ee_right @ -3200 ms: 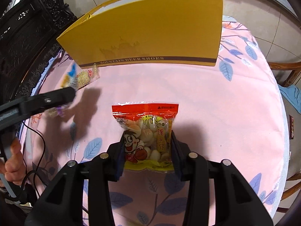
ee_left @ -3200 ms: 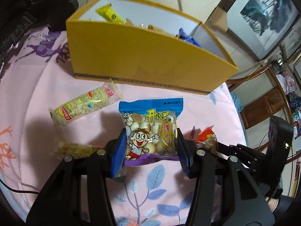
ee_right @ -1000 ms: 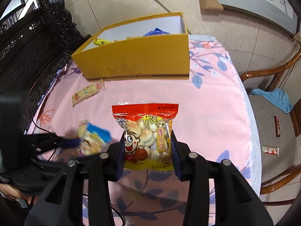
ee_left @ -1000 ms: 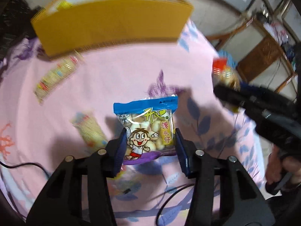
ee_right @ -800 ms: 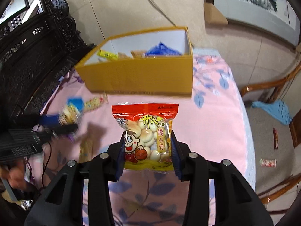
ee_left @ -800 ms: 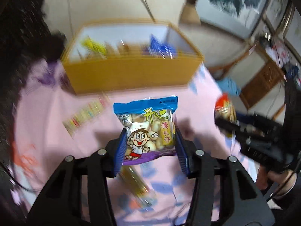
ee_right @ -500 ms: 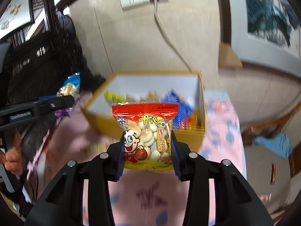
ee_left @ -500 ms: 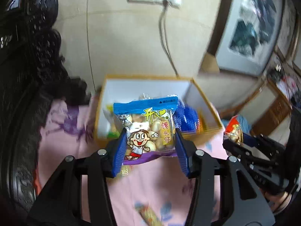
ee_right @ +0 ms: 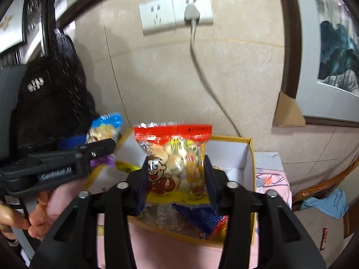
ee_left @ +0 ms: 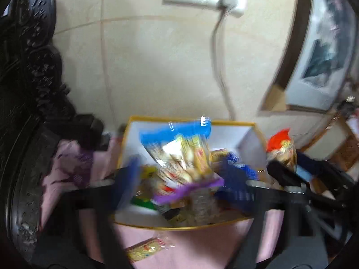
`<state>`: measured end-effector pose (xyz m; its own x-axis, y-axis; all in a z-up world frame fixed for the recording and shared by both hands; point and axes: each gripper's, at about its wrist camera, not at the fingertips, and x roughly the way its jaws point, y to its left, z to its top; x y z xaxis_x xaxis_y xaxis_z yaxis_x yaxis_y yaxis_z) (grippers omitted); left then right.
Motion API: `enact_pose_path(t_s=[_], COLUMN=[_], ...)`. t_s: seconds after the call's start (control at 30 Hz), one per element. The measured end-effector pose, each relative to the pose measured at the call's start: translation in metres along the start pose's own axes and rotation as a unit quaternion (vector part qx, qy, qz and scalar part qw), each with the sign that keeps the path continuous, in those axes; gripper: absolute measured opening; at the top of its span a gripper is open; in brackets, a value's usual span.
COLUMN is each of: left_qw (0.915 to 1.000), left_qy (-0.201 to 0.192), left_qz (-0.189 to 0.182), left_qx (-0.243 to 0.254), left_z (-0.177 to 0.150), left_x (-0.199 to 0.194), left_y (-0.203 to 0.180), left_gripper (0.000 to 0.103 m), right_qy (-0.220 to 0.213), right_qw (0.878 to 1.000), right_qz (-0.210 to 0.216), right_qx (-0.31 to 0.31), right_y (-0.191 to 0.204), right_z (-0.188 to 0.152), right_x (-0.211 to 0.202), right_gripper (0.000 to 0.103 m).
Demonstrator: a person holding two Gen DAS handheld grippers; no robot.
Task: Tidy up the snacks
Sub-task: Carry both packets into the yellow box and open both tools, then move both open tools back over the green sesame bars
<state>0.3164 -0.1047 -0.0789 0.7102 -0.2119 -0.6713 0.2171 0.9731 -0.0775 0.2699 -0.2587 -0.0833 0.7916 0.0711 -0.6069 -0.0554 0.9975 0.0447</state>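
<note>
Over the yellow box (ee_left: 190,226) my left gripper (ee_left: 179,174) is opening its jaws, now spread wide. The blue-topped snack bag (ee_left: 177,148) tilts loose between them, clear of both pads, in a blurred picture. My right gripper (ee_right: 176,174) hangs over the same yellow box (ee_right: 251,179). The red-topped snack bag (ee_right: 175,157) stands upright between its pads, which still touch its sides as the jaws begin opening. The right wrist view shows the left gripper (ee_right: 105,143) from the side with the blue-topped bag (ee_right: 105,127) at its tip.
The box holds several snacks, among them a blue packet (ee_right: 202,219). A snack bar (ee_left: 145,248) lies on the pink tablecloth (ee_left: 202,246) before the box. A wall socket with cable (ee_right: 193,15) is behind, dark carved furniture (ee_left: 29,89) left, a wooden chair (ee_right: 325,204) right.
Both grippers rose from the table and carried their bags forward over the box. The left jaws spread apart and the blue-topped bag tipped loose. The right jaws widened slightly.
</note>
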Motion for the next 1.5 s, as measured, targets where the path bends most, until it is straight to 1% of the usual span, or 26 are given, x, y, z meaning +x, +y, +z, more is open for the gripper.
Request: enact_pose_path(t_s=[0.03,0.07,0.1,0.13,0.3,0.5,0.6,0.67,0.77,0.83,0.93,0.97,1.03,1.17,1.3,1.43,1.5], left_qw=[0.9999,0.9999,1.0,0.9999,0.9999,1.0,1.0,0.9998,0.9993,0.9988,0.9969,0.9963,0.9947,0.9915,0.9888,0.9864,0.9862], left_qy=[0.002,0.006,0.008,0.008,0.013,0.007,-0.004,-0.012,-0.006,0.002,0.017,0.022,0.031,0.044,0.058,0.067,0.067], left_qz=[0.011,0.008,0.004,0.007,0.008,0.004,0.007,0.017,0.032,0.039,0.057,0.06,0.063,0.082,0.088,0.088,0.09], left_qx=[-0.003,-0.002,0.001,0.004,0.005,0.0,-0.002,-0.005,-0.017,-0.03,-0.051,-0.057,-0.075,-0.091,-0.106,-0.121,-0.122], left_z=[-0.002,-0.004,-0.007,-0.01,-0.018,-0.019,-0.024,-0.034,-0.056,-0.07,-0.097,-0.103,-0.119,-0.146,-0.164,-0.174,-0.176], left_x=[0.002,0.003,0.003,0.003,-0.002,-0.021,-0.038,-0.052,-0.068,-0.077,-0.09,-0.092,-0.1,-0.112,-0.119,-0.126,-0.128], left_y=[0.001,0.001,0.001,0.002,0.004,0.004,0.011,0.023,0.046,0.062,0.086,0.093,0.107,0.127,0.142,0.152,0.155], left_gripper=[0.099,0.099,0.099,0.099,0.099,0.099,0.099,0.099,0.099,0.099,0.099,0.099,0.099,0.099,0.099,0.099,0.099], right_qy=[0.005,0.008,0.008,0.008,0.018,0.015,0.017,0.025,0.054,0.085,0.13,0.146,0.167,0.233,0.266,0.28,0.288], right_qw=[1.0,1.0,1.0,1.0,1.0,1.0,1.0,0.999,0.997,0.994,0.989,0.986,0.982,0.966,0.96,0.958,0.956], right_qz=[-0.019,-0.022,-0.015,-0.01,0.0,0.007,0.015,0.028,0.048,0.06,0.071,0.076,0.083,0.105,0.085,0.054,0.051], right_qx=[-0.005,-0.005,-0.002,0.004,0.016,0.015,0.019,0.025,0.03,0.027,0.016,0.013,0.008,0.03,0.033,0.012,0.008], right_y=[0.001,0.002,0.002,0.002,0.004,0.013,0.018,0.022,0.035,0.05,0.072,0.081,0.092,0.11,0.125,0.141,0.147], right_z=[-0.002,-0.005,-0.007,-0.009,-0.015,-0.017,-0.023,-0.034,-0.06,-0.085,-0.12,-0.134,-0.152,-0.187,-0.204,-0.211,-0.214], right_x=[0.004,0.005,0.004,0.003,-0.001,-0.018,-0.033,-0.042,-0.052,-0.055,-0.055,-0.056,-0.055,-0.041,-0.026,-0.008,0.001], right_gripper=[0.077,0.08,0.083,0.084,0.084,0.084,0.084,0.084,0.084,0.084,0.084,0.084,0.084,0.084,0.084,0.084,0.084])
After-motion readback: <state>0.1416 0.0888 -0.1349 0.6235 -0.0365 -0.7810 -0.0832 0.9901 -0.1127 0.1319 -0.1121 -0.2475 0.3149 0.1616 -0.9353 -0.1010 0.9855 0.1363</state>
